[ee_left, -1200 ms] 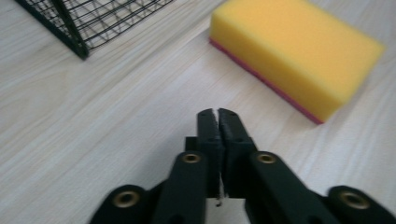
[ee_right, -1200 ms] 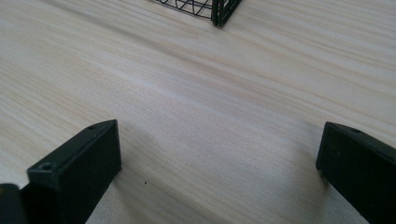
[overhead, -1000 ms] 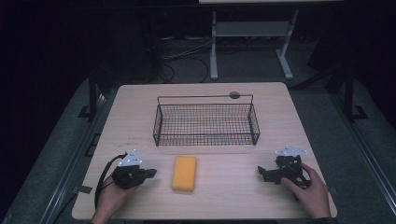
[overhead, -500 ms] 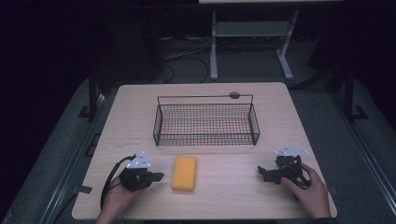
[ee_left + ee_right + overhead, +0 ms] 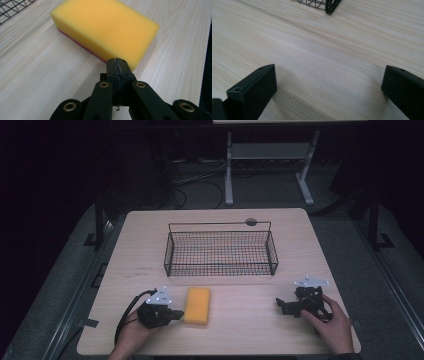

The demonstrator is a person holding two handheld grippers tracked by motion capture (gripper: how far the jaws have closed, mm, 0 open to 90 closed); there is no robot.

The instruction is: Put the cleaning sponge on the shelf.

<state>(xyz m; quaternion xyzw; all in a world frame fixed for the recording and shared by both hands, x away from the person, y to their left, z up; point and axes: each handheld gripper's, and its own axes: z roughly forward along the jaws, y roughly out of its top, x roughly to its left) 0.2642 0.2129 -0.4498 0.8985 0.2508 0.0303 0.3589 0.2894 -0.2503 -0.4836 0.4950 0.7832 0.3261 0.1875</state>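
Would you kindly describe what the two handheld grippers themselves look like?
Both are black. The left gripper has two black linkage arms with brass-coloured pivot rings, leading to flat, blocky jaws. In the high view it carries a pale grey three-cornered plate on top, and a black cable loops from it. The right gripper bears the same grey plate; its jaws are plain black rectangular blocks with small screw holes.

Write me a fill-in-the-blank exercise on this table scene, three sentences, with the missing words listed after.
1. The left tool has its jaws ____, tips close to the sponge.
2. The sponge's top is ____ in colour.
3. The wire basket stands on the table and holds ____ sponges.
4. The right tool has its jaws ____, with bare wood between them.

Missing words: shut; yellow; no; open
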